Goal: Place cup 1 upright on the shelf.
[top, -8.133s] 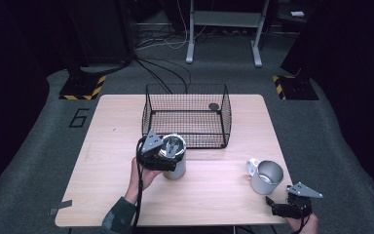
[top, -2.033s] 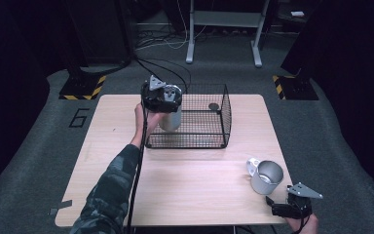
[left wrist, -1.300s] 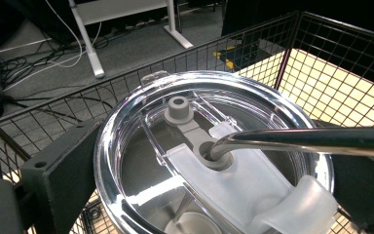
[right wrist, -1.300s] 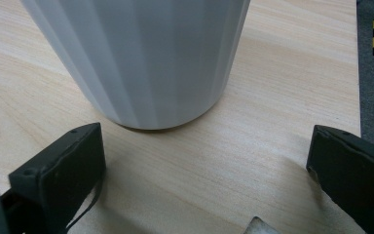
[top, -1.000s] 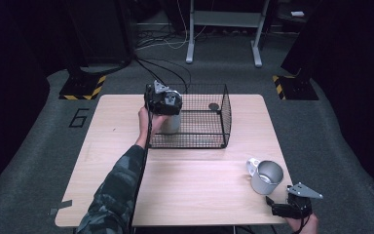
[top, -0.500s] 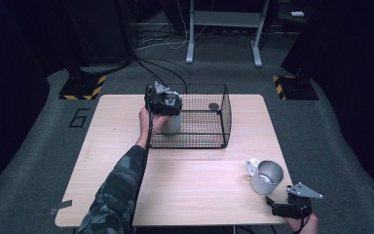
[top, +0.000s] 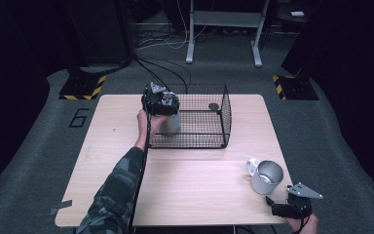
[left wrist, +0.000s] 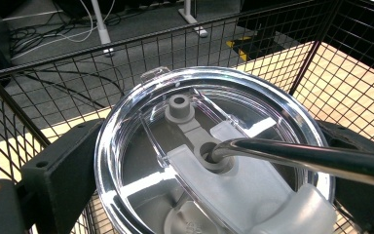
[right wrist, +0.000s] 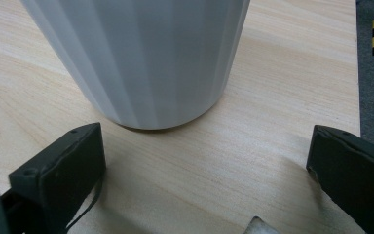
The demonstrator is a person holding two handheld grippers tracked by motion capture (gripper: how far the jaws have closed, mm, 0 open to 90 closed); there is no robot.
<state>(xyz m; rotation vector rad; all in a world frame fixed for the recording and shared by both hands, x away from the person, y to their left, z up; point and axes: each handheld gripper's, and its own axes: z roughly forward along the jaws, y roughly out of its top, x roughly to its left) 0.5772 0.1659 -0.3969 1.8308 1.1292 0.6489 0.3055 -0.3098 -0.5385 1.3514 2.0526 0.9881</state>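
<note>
tumbler (top: 170, 123) in wire basket (top: 222, 127), held by left tool (top: 159, 101) | right tool (top: 292, 207) wide, beside mug (top: 266, 176)

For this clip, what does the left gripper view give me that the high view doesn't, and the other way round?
Left gripper view alone: the tumbler's clear lid close up, a metal straw through its hole, black jaws at either side. High view alone: the grey mug near the table's front right, the right gripper beside it, a small dark disc in the basket. Both: the wire basket and the tumbler held in it.
</note>
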